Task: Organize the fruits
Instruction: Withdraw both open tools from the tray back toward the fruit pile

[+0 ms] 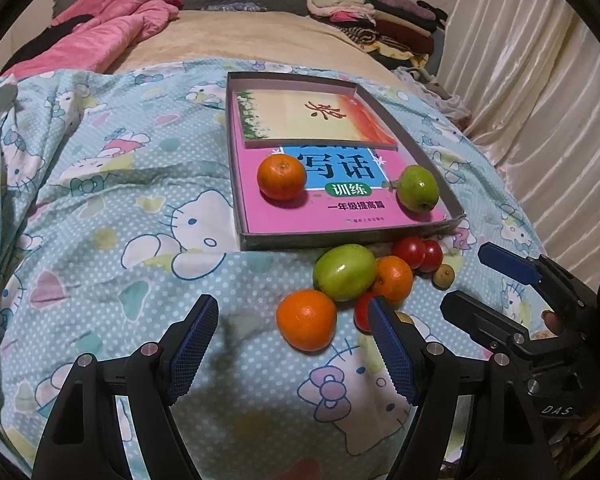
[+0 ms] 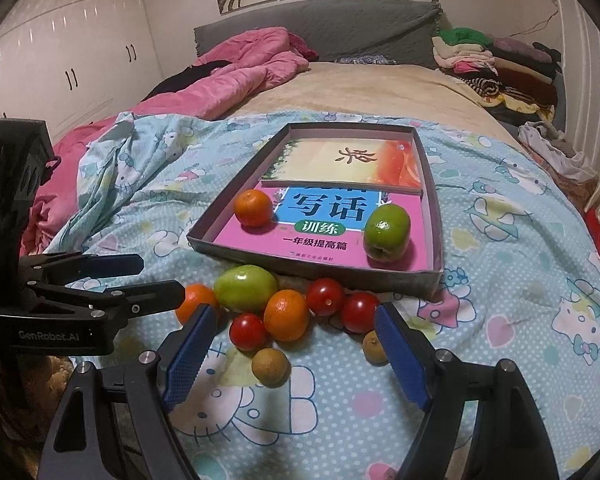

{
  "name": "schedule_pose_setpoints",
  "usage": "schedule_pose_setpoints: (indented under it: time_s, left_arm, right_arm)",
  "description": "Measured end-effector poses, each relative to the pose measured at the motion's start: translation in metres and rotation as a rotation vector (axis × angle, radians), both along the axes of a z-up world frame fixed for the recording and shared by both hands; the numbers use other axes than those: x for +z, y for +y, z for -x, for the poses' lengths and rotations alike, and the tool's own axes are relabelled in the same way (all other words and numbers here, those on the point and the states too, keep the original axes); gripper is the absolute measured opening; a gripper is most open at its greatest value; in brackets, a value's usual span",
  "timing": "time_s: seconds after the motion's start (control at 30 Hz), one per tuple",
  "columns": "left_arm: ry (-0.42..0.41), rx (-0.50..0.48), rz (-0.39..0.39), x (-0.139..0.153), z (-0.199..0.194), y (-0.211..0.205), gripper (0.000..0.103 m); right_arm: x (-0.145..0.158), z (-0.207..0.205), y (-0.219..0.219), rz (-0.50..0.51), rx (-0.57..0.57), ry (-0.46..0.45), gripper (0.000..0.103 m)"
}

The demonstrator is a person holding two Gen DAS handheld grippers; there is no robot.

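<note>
Both claws hang with jaws apart, nothing between the pads: the left gripper (image 1: pixel 292 354) over bare bedsheet (image 1: pixel 100 240), the right gripper (image 2: pixel 296 354) just short of the loose fruit. Nearest it lie two small brown fruits (image 2: pixel 271 367), then cherry tomatoes (image 2: pixel 325 297), oranges (image 2: pixel 286 315) and a green fruit (image 2: pixel 246 288) bunched against the near wall of the shallow box (image 2: pixel 312 268) (no gap there). Inside, on a pink book (image 2: pixel 328 236), sit an orange (image 2: pixel 253 208) and another green fruit (image 2: pixel 387 231), well apart. Open sheet spreads left and right of the box.
</note>
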State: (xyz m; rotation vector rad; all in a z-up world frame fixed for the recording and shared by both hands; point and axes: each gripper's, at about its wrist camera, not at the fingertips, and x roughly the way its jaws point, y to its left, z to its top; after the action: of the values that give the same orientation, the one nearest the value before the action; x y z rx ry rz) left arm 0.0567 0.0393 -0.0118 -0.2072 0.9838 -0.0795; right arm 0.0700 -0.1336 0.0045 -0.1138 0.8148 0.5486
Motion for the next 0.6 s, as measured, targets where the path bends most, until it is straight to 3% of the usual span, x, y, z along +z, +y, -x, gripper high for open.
schedule_pose_setpoints:
  time_s: [0.6]
  left_arm:
    - [0.07,-0.02,-0.013,-0.016,-0.006,-0.004,0.078]
  right_arm:
    - [-0.023,-0.003,0.01,0.066,0.035,0.085,0.081]
